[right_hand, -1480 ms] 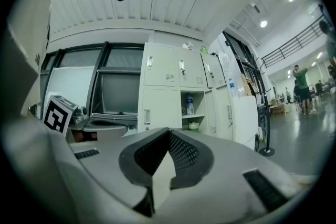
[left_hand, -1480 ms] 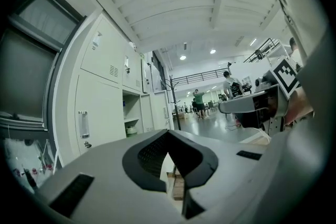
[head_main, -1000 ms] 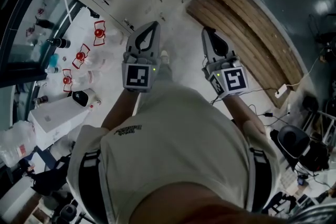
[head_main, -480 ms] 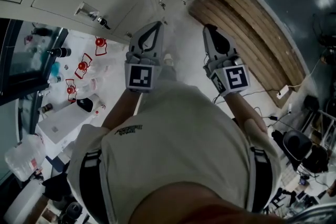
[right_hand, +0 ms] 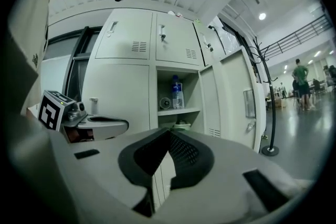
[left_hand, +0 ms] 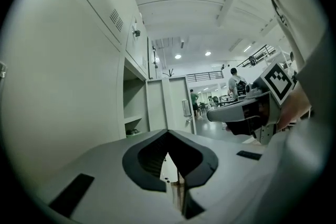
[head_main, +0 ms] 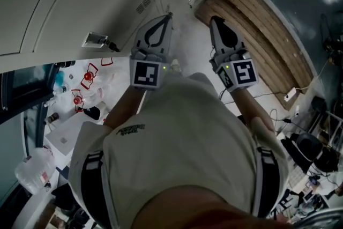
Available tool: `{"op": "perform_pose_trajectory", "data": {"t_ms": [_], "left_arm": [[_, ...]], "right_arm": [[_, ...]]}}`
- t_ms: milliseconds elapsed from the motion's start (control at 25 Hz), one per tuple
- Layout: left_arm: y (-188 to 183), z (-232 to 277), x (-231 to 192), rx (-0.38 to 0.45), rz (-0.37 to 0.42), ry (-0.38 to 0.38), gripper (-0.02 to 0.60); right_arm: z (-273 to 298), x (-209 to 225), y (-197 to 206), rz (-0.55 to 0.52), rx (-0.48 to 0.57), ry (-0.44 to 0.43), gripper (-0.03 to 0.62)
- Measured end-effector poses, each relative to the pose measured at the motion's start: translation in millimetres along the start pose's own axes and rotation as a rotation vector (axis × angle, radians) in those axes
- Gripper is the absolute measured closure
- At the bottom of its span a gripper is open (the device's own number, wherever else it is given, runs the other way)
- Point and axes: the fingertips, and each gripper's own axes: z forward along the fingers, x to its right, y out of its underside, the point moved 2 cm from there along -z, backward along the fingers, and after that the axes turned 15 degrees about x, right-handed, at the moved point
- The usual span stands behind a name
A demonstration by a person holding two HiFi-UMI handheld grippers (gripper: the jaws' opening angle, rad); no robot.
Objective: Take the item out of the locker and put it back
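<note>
Approach step — your left gripper (head_main: pixel 168 15) and right gripper (head_main: pixel 215 19) both have jaws closed, empty. Next: face the open locker (right_hand: pixel 179 111), open jaws for the bottle (right_hand: pixel 177 93).

Two hand-held grippers (head_main: pixel 166 18) (head_main: pixel 214 21), one water bottle (right_hand: pixel 177 93)

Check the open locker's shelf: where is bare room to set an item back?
Bare shelf shows right of the bottle, up to the locker wall. The left part is crowded: a round thing sits beside the bottle. Below, a pale thing fills what shows.
</note>
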Motion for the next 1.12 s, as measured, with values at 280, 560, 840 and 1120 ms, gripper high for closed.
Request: {"op": "perform_pose_trajectory", "data": {"t_ms": [280, 560, 840, 1120], "left_arm": [[-6, 14, -19, 0.028, 0.006, -0.028, 0.566], [-11, 26, -18, 0.023, 0.028, -0.065, 0.566], [-12, 36, -7, 0.020, 0.026, -0.097, 0.566], [-11, 38, -3, 0.011, 0.019, -0.132, 0.566]], "right_arm": [[23, 8, -8, -0.018, 0.025, -0.020, 0.591], [32, 17, -15, -0.022, 0.034, -0.081, 0.592], [31, 27, -8, 0.005, 0.005, -0.127, 0.591], [32, 31, -10, 0.012, 0.018, -0.164, 0.591]]}}
